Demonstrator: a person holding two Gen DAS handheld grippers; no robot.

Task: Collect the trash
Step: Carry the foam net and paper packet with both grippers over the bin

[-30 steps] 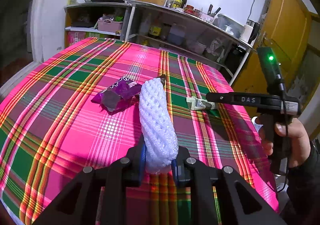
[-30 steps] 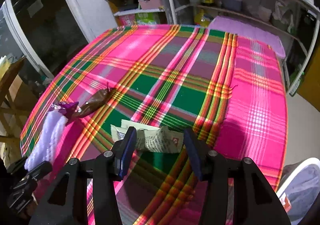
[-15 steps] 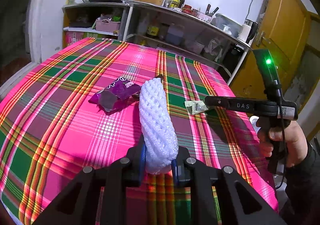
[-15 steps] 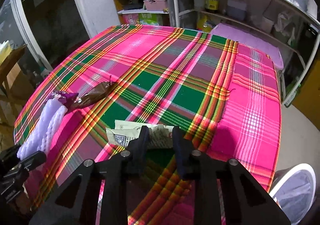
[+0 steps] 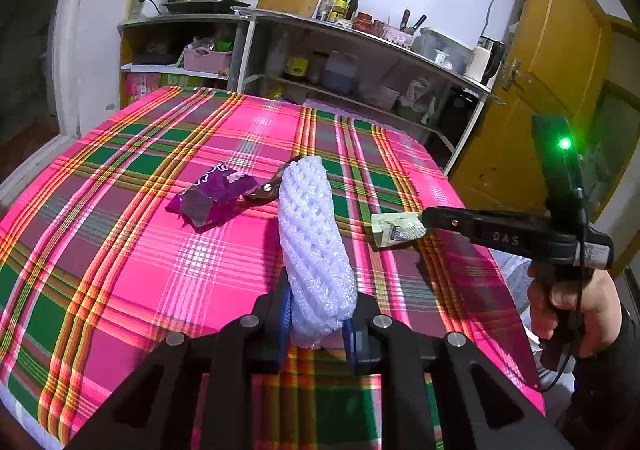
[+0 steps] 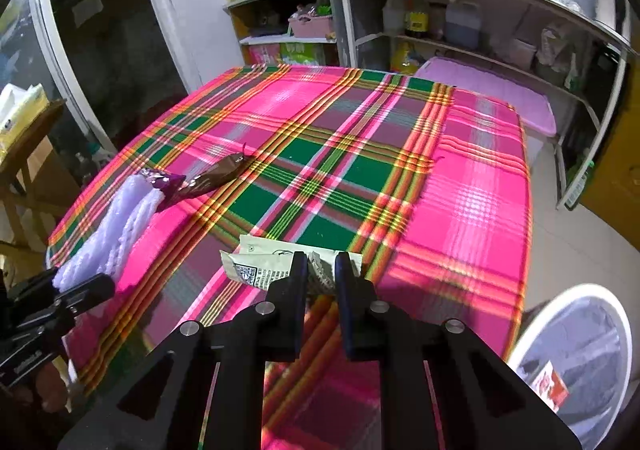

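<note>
White foam net sleeve (image 5: 316,250) clamped in left gripper (image 5: 316,324); crumpled printed paper wrapper (image 6: 276,270), QR code visible, pinched by just-closing right gripper (image 6: 321,270) marked "DAS".

The left gripper (image 5: 316,324) pinches the near end of a white foam net sleeve (image 5: 314,246), which juts out over the plaid-clothed worktop (image 5: 120,250). Beyond it lie a purple wrapper (image 5: 214,198) and, just beside that, a brown wrapper (image 5: 266,190). At right a hand (image 5: 572,314) holds the right gripper (image 5: 424,219) — its jaws, just closing, clamp a crumpled printed packet (image 5: 394,230).
</note>
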